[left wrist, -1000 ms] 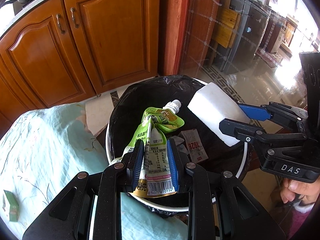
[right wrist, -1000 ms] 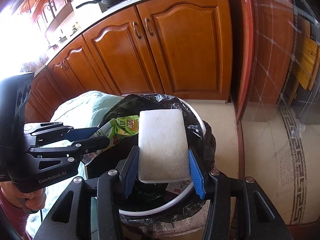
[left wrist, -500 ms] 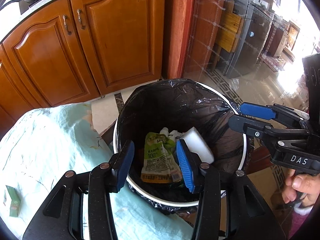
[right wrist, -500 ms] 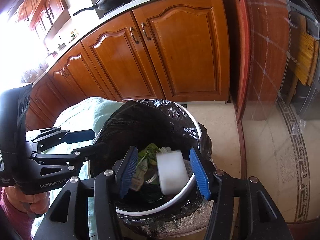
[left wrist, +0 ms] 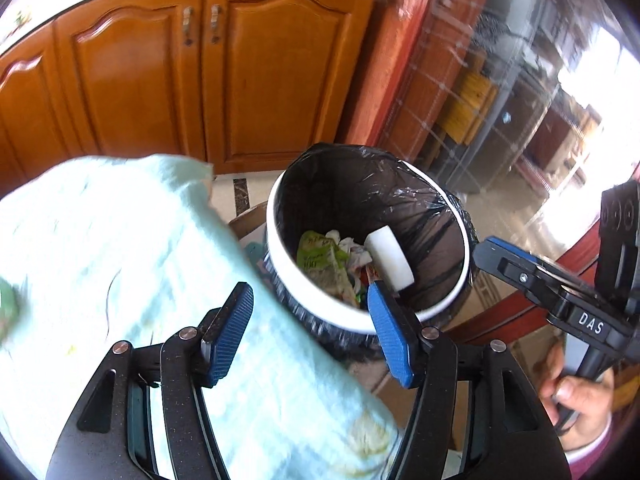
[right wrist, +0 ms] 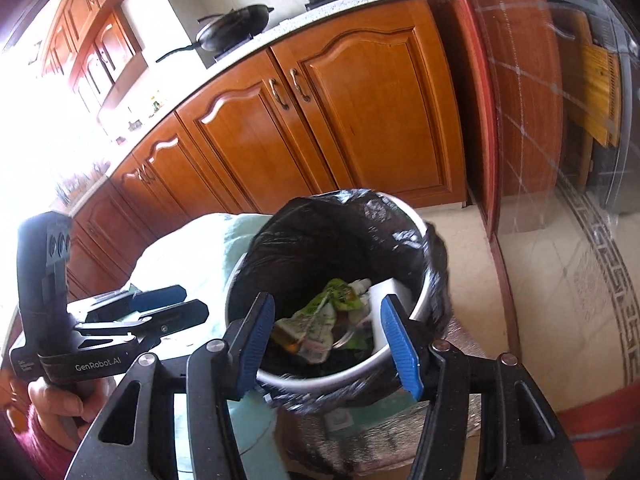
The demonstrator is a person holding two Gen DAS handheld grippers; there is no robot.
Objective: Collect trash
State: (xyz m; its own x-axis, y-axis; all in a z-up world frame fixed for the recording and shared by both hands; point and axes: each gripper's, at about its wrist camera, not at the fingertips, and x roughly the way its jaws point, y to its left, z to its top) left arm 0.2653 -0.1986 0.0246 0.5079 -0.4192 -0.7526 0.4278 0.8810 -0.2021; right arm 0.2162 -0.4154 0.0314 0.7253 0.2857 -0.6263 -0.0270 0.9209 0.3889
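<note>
Both grippers, left (left wrist: 310, 334) and right (right wrist: 328, 344), hung above the bin (left wrist: 316, 308), jaws opening and empty; pouch (left wrist: 322, 266) and sponge (left wrist: 390, 258) lay inside.

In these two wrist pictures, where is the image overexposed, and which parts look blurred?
Left wrist view: the pale green cloth is washed out and smeared, and the window glare at the far right is burnt white; the trash bin stays fairly sharp. Right wrist view: the upper left is blown out by daylight; the bin's near rim is slightly smeared, while the cabinets are clear.
</note>
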